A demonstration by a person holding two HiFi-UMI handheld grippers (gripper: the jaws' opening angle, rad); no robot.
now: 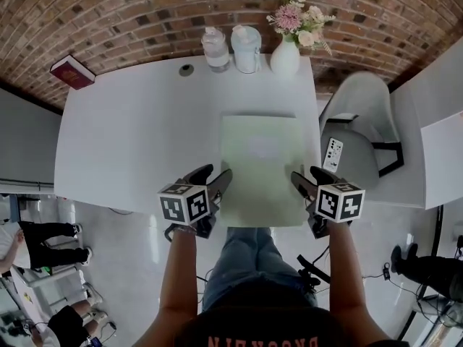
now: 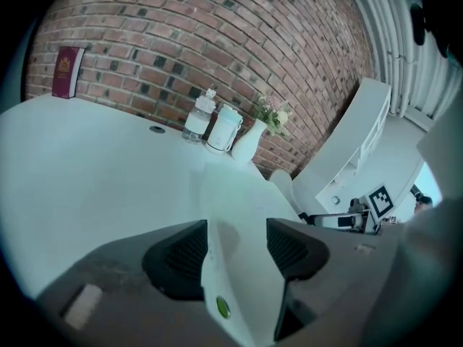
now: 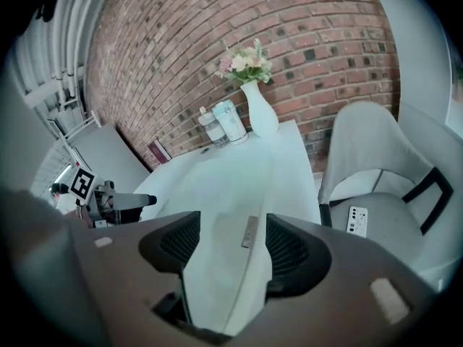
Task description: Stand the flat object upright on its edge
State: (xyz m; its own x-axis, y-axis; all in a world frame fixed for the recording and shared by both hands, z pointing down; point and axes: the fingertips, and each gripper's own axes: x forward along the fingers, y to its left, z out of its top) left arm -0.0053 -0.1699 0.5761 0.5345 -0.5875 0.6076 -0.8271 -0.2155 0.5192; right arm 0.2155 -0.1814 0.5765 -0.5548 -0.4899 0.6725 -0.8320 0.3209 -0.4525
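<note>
A pale green flat object (image 1: 260, 165) lies flat on the white table (image 1: 130, 143), reaching to the table's near edge. My left gripper (image 1: 211, 176) is at its near left corner and my right gripper (image 1: 311, 176) at its near right corner. In the left gripper view the object (image 2: 231, 208) runs in between the wide-spread jaws of the left gripper (image 2: 236, 244), a green dot near its corner. In the right gripper view the object (image 3: 224, 194) likewise lies between the spread jaws of the right gripper (image 3: 231, 241). Both grippers are open.
At the table's far edge stand a clear bottle (image 1: 215, 49), a white jug (image 1: 246, 48) and a vase of flowers (image 1: 285, 56). A red book (image 1: 72, 71) lies at the far left corner. A grey chair (image 1: 362, 129) holding a remote (image 1: 333, 154) stands to the right.
</note>
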